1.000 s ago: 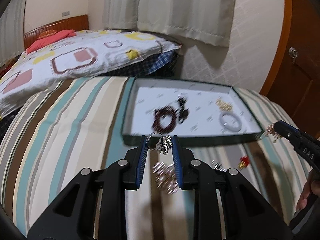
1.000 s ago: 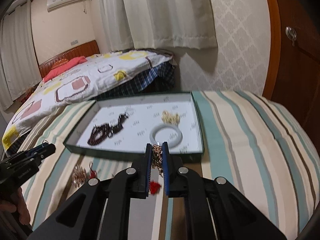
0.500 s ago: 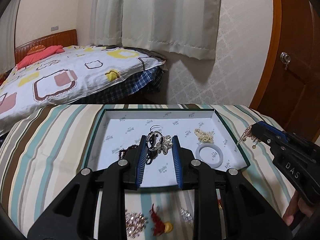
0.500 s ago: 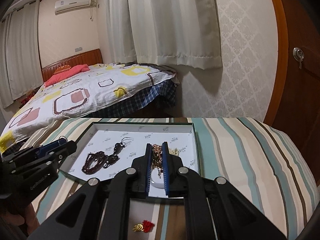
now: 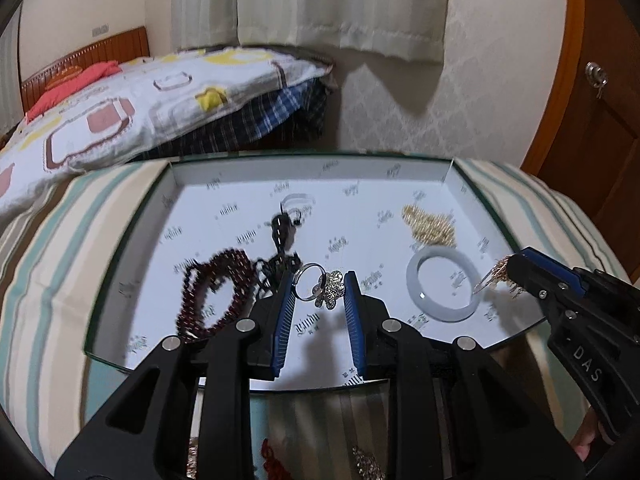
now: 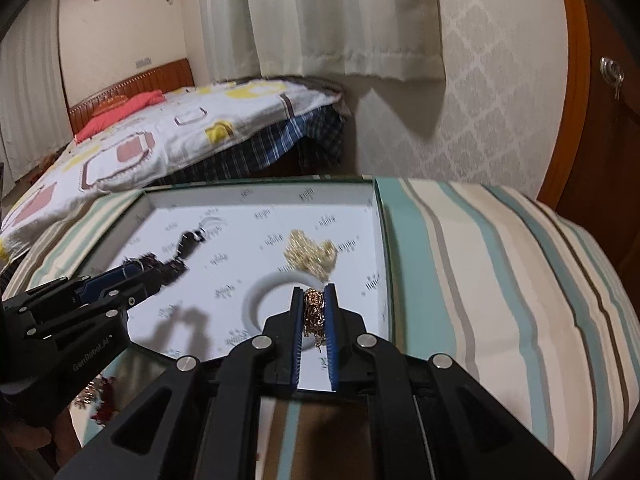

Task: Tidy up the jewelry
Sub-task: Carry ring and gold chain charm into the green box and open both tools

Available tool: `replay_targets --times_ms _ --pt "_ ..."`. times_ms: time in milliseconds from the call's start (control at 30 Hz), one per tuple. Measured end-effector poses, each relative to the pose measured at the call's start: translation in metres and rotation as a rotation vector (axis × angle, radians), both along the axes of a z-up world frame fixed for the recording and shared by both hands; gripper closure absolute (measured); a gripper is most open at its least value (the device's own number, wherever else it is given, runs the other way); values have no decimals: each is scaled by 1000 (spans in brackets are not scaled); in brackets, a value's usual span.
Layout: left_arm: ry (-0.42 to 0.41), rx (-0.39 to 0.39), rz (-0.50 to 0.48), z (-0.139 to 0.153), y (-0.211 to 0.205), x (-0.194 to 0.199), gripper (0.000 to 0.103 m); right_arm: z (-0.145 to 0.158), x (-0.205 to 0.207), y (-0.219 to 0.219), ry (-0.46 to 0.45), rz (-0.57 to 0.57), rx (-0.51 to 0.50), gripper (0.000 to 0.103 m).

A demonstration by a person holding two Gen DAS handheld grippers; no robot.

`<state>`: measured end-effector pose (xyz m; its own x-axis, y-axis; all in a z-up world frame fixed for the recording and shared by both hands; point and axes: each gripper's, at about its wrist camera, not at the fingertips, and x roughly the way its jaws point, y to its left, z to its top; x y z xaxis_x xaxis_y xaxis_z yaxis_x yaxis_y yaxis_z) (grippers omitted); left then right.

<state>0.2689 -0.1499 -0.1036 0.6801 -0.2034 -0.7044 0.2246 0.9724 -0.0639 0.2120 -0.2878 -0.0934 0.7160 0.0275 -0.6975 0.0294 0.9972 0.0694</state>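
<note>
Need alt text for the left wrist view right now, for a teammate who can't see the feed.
The left claw holds a silver flower ring above a white-lined tray on a striped bedspread. In the tray lie dark red beads, a black pendant, a gold chain and a pale bangle. At right, the right claw grips a gold piece.

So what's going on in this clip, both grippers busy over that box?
A person is sorting jewelry into a shallow white-lined box on a striped bedspread. The left gripper holds a silver flower ring over the box; the right gripper pinches a gold chain piece above the white bangle. Dark red beads and a gold chain pile already lie inside.
</note>
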Motion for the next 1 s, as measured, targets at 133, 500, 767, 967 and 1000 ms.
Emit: replay_targets --times_ms 133,500,767,967,1000 --pt "36 19 -5 -13 -4 6 78 -11 6 -7 46 -3 3 92" --pt "88 18 -11 -27 -8 11 78 -23 12 -11 105 3 5 92" --pt "86 18 -6 -27 -7 12 69 -24 9 -12 89 3 25 88" --pt "76 8 1 -25 -5 11 57 -21 9 -12 80 0 24 81" --pt "76 9 1 -25 -5 11 57 -21 9 -12 79 1 25 81"
